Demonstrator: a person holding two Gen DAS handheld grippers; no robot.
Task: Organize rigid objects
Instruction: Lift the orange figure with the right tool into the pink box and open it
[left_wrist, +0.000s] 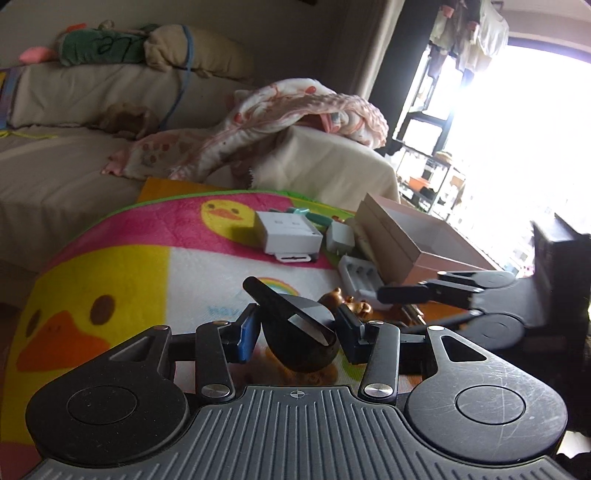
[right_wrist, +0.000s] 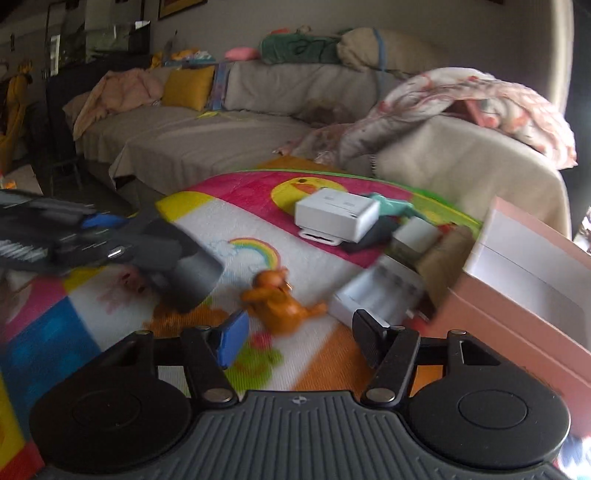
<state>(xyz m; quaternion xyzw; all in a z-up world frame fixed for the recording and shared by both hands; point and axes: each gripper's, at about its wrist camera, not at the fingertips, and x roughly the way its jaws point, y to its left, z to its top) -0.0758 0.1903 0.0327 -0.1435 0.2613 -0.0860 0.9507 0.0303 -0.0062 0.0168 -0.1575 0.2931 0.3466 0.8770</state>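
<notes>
Two grippers | left gripper (left_wrist: 299, 334) fingers pinching black wedge-shaped device (left_wrist: 295, 325) above the table | right gripper (right_wrist: 297, 341) fingers spread, empty | orange toy figure (right_wrist: 277, 301) lies just ahead between them, right nearer.

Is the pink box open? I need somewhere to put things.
Open. The pink box has no lid on top, and its white inner walls show from above.

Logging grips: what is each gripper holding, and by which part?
Left gripper clamps a black scoop-like object by its rounded sides. Right gripper holds nothing.
</notes>
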